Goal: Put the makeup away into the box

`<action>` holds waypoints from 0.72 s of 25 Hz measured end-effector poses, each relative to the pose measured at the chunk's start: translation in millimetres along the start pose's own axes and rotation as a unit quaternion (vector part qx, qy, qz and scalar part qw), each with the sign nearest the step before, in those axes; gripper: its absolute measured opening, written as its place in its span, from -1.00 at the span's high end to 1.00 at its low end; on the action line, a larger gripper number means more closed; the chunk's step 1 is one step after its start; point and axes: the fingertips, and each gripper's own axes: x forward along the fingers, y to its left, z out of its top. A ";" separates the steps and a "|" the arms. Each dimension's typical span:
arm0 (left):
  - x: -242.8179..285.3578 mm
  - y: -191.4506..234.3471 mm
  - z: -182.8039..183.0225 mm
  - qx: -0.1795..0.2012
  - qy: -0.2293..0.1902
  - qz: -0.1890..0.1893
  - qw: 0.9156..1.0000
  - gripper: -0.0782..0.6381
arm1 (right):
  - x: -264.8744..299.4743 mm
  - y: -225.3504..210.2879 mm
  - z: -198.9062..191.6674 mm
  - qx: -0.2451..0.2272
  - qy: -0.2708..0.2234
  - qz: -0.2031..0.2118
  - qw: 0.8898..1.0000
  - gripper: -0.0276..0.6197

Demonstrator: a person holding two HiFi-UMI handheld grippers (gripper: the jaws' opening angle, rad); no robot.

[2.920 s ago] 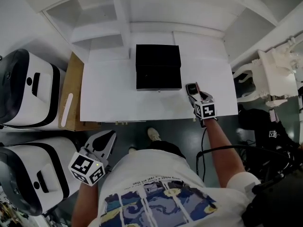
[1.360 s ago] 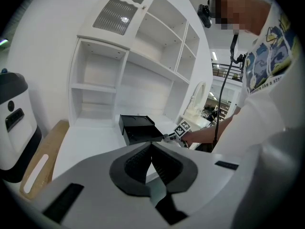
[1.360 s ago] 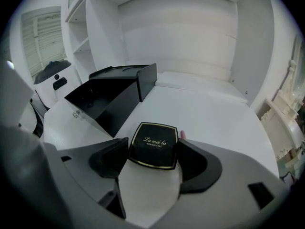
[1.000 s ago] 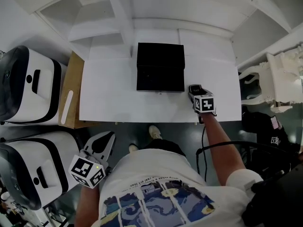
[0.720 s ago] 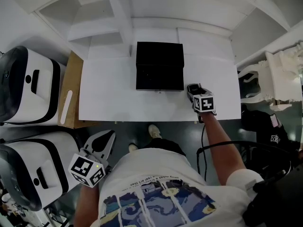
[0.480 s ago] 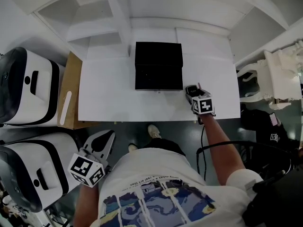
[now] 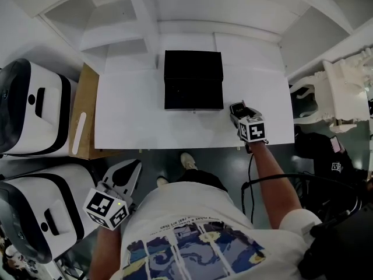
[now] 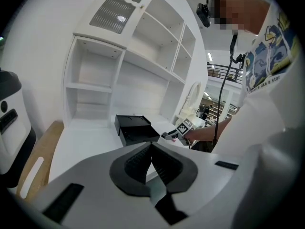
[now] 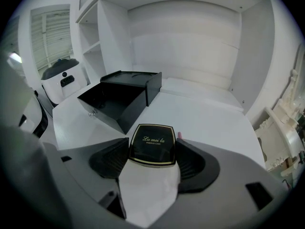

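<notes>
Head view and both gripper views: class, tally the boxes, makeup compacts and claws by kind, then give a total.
Black box: 1
Powder compact: 1, gripped in the right claw
Claws: 2, that one and the left claw, shut and empty
Total: 4

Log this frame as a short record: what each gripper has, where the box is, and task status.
left gripper: jaws together, empty, held low, off the table
right gripper: jaws shut on compact, over the table's front right part
compact: black, gold-edged, right of the box and apart from it
box: black, open, mid-table, interior too dark to read
task status: compact not yet in box
</notes>
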 end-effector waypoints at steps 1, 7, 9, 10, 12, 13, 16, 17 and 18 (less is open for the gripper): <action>0.2 0.0 -0.2 -0.001 0.000 -0.001 1.000 0.74 | -3.7 0.7 3.7 -0.001 -0.004 0.001 1.000 -0.09; 2.5 -1.0 -0.6 -0.001 -0.003 -0.005 1.000 0.74 | -23.8 9.3 32.7 -0.019 -0.034 0.011 0.999 -0.09; 3.5 -1.8 -0.7 -0.001 -0.003 -0.007 1.000 0.74 | -28.8 16.4 43.8 -0.023 -0.042 0.022 0.999 -0.09; 3.8 -2.1 -0.8 -0.002 -0.004 -0.007 1.000 0.74 | -30.3 21.4 49.5 -0.027 -0.046 0.029 0.998 -0.09; 4.0 -2.3 -0.7 -0.002 -0.005 -0.007 1.000 0.74 | -30.9 33.4 60.9 -0.037 -0.052 0.044 0.997 -0.09; 3.8 -2.3 -0.5 -0.002 -0.006 -0.006 1.000 0.74 | -30.1 40.0 66.4 -0.042 -0.053 0.053 0.996 -0.09; 1.3 -1.3 0.1 -0.005 -0.008 0.000 1.000 0.74 | -24.4 61.6 82.2 -0.069 -0.054 0.080 0.993 -0.09; -0.4 -0.4 0.0 -0.008 -0.009 0.005 1.000 0.74 | -21.4 68.9 87.0 -0.079 -0.053 0.089 0.991 -0.09; -2.5 0.7 -0.5 -0.010 -0.010 0.010 1.000 0.74 | -17.7 76.4 91.5 -0.088 -0.051 0.098 0.990 -0.09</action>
